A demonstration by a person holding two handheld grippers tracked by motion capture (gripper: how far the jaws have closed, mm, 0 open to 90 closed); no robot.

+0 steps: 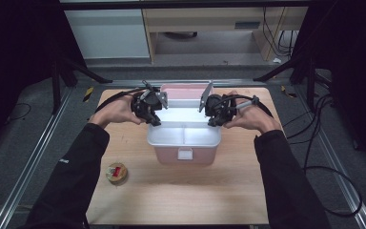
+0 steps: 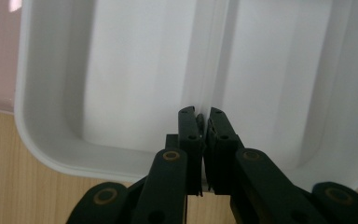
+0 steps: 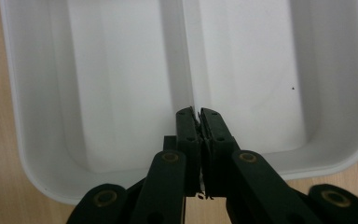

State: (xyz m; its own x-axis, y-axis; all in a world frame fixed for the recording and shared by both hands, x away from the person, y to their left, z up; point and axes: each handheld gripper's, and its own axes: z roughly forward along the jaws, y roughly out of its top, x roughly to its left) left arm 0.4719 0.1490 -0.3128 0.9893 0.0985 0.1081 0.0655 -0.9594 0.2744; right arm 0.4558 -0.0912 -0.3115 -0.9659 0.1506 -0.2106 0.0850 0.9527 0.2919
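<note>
Two black grippers, left [image 2: 202, 122] and right [image 3: 198, 120], clamped on smooth white plastic tray [image 1: 171, 135] divider [image 2: 209, 70]; pink box [image 1: 205, 155] beneath.

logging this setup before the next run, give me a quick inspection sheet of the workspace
Surface: light wooden table, bare apart from the items below.
Job's things: white plastic two-compartment tray sitting in a pink translucent plastic box; both compartments empty.
Clutter: small round tin with a red label near the table's front left.
Grippers: left tool shut on the tray's centre divider; right tool shut on the same divider from the opposite side.
Cables: black cables on the floor to the right, one trailing from each tool.
Surroundings: dark curtains, grey floor, metal rails, pale wooden furniture behind.
</note>
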